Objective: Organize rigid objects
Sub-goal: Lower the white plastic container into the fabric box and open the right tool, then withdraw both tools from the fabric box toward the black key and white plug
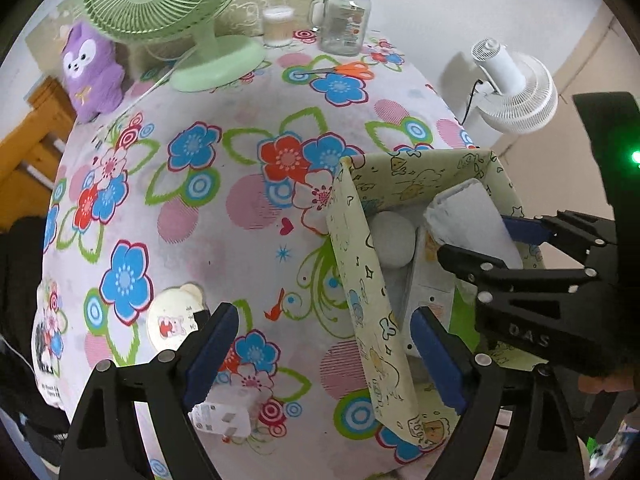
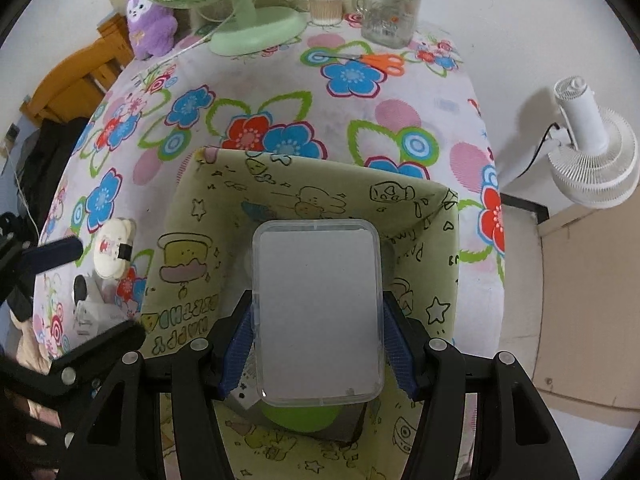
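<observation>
My right gripper (image 2: 318, 344) is shut on a clear plastic box (image 2: 318, 308) and holds it inside the open top of a yellow-green cartoon-print fabric bin (image 2: 224, 216). The left wrist view shows the bin (image 1: 360, 280), the box (image 1: 472, 216) in the right gripper (image 1: 480, 240), and a white round object (image 1: 392, 240) inside. My left gripper (image 1: 324, 348) is open above the floral tablecloth, beside the bin's left wall. A white charger plug (image 1: 224, 416) and a round bear-shaped case (image 1: 172, 320) lie near its left finger.
At the table's back stand a green desk fan (image 1: 168, 8), a purple plush (image 1: 92, 68), a glass mug jar (image 1: 344, 20), a cotton-swab tub (image 1: 278, 26) and orange scissors (image 1: 344, 70). A white floor fan (image 1: 516, 88) stands off the right edge.
</observation>
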`<state>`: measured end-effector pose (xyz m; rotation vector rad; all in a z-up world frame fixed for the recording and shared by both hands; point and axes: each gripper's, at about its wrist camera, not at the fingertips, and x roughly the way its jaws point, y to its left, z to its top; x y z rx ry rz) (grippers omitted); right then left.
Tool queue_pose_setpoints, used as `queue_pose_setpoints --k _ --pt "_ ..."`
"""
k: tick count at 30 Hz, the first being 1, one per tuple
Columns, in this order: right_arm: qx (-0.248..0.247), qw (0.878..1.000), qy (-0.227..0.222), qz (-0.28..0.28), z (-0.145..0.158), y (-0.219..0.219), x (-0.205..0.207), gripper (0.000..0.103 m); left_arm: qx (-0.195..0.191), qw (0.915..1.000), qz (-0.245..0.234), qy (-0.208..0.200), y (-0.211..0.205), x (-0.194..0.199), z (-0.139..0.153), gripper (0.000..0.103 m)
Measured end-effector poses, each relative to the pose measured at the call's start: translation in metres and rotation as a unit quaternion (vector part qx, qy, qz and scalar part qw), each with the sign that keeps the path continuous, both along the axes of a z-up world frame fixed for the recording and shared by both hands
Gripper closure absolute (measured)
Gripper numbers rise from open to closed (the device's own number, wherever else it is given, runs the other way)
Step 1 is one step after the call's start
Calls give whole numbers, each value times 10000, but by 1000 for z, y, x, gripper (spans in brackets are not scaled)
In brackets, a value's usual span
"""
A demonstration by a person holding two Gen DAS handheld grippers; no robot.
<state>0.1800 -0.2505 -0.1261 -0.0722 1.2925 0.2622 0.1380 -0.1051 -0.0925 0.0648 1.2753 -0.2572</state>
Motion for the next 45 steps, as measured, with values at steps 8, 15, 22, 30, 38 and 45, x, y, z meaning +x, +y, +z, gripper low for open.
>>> queue_pose_setpoints --k 8,15,22,30,38,45 --pt "-13 9997 84 -226 -13 -5 3 40 78 9999 76 37 -5 -8 0 13" --pt "188 9992 -55 -334 -1 -9 -2 32 154 9998 150 -13 -5 -13 6 13" --pt "298 9984 -409 -251 23 -16 -19 16 252 9994 139 -178 -12 -19 16 13" --pt "457 9964 -602 -395 45 -28 -28 13 169 9988 370 -288 -8 -31 26 13" --pt "485 9939 -679 -715 62 -29 -40 13 100 9985 315 -438 5 -39 33 13" --pt "378 9918 -889 -834 77 -9 -52 13 44 9982 258 -534 32 -47 42 13"
